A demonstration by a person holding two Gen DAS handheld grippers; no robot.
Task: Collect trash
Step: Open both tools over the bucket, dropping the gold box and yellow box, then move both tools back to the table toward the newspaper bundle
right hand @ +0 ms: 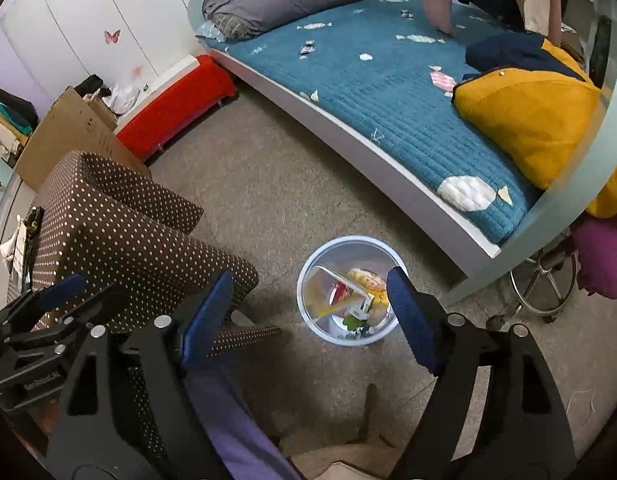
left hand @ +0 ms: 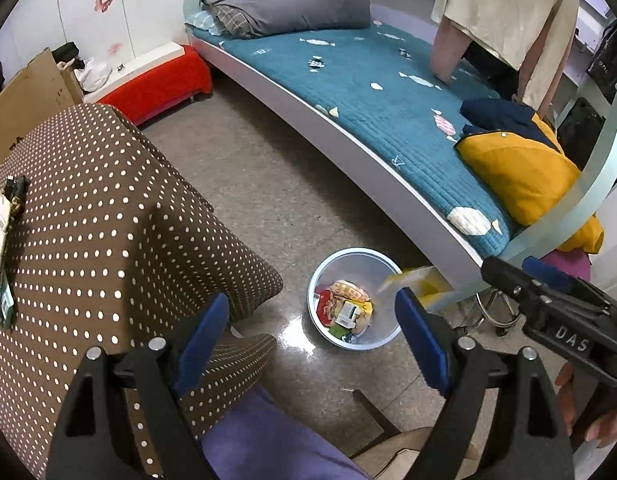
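A white round trash bin stands on the floor by the bed, holding several colourful wrappers. It also shows in the right wrist view. A yellow and white packet is falling, blurred, into the bin; in the left wrist view it is a blur at the rim. My left gripper is open and empty above the floor. My right gripper is open and empty above the bin; it also shows in the left wrist view.
A brown polka-dot cloth covers a table at left. A bed with a teal cover carries small paper scraps, a yellow jacket and a grey duvet. A person stands by it. A stool base stands right.
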